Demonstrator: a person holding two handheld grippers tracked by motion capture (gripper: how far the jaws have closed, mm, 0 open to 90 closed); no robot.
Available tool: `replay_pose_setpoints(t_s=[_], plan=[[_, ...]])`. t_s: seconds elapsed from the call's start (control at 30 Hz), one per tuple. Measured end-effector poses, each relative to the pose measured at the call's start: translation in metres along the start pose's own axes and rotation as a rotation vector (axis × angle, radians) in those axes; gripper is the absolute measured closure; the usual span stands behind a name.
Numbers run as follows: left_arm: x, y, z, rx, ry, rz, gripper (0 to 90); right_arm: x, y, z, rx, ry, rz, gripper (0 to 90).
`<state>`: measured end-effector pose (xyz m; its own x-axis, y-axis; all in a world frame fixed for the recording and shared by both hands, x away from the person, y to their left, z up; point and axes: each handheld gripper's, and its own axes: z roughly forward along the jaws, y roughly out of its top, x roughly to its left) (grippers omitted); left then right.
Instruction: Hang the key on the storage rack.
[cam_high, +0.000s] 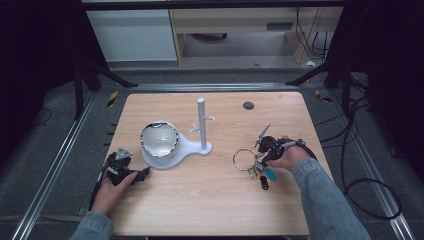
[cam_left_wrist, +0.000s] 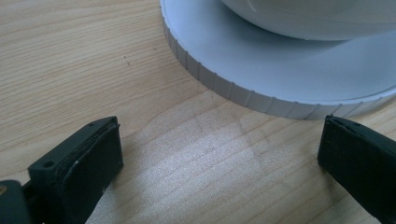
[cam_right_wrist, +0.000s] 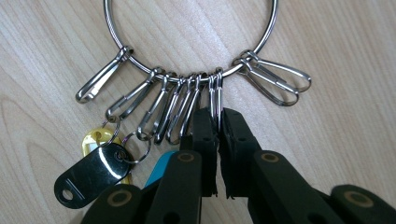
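Observation:
A large metal key ring (cam_high: 243, 160) lies on the wooden table at the right, carrying several snap clips and black (cam_right_wrist: 91, 175), yellow (cam_right_wrist: 91, 140) and blue (cam_right_wrist: 161, 165) tags. My right gripper (cam_right_wrist: 218, 121) is shut on one clip hanging from the ring (cam_right_wrist: 267, 29); in the high view the right gripper (cam_high: 262, 155) sits at the ring's right side. A white stand (cam_high: 201, 122) with pegs rises from a white base (cam_left_wrist: 280, 70) holding a bowl (cam_high: 159, 139). My left gripper (cam_left_wrist: 219, 140) is open, low over the table just short of the base's rim; from above the left gripper (cam_high: 141, 173) is at the base's front left.
A dark round hole (cam_high: 248, 105) marks the table's far right. The table's edges drop off to black framing and cables on both sides. Bare wood stretches between the stand and the front edge.

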<state>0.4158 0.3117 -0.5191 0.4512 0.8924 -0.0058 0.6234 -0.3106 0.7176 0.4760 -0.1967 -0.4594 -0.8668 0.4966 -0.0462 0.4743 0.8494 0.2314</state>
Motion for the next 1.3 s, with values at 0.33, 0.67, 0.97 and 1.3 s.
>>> replay_pose_setpoints(t_s=[0.33,0.67,0.97,1.3], plan=[[0.0,0.0,0.0,0.0,0.0,0.0,0.0,0.002,0.002,-0.018,-0.02,-0.007,-0.003,85.4],[0.0,0.0,0.0,0.0,0.0,0.0,0.0,0.002,0.008,-0.05,-0.056,-0.032,-0.009,85.4],[0.0,0.0,0.0,0.0,0.0,0.0,0.0,0.001,0.012,-0.075,-0.06,-0.059,-0.018,85.4],[0.0,0.0,0.0,0.0,0.0,0.0,0.0,-0.004,0.011,-0.087,-0.066,-0.078,-0.017,85.4]])
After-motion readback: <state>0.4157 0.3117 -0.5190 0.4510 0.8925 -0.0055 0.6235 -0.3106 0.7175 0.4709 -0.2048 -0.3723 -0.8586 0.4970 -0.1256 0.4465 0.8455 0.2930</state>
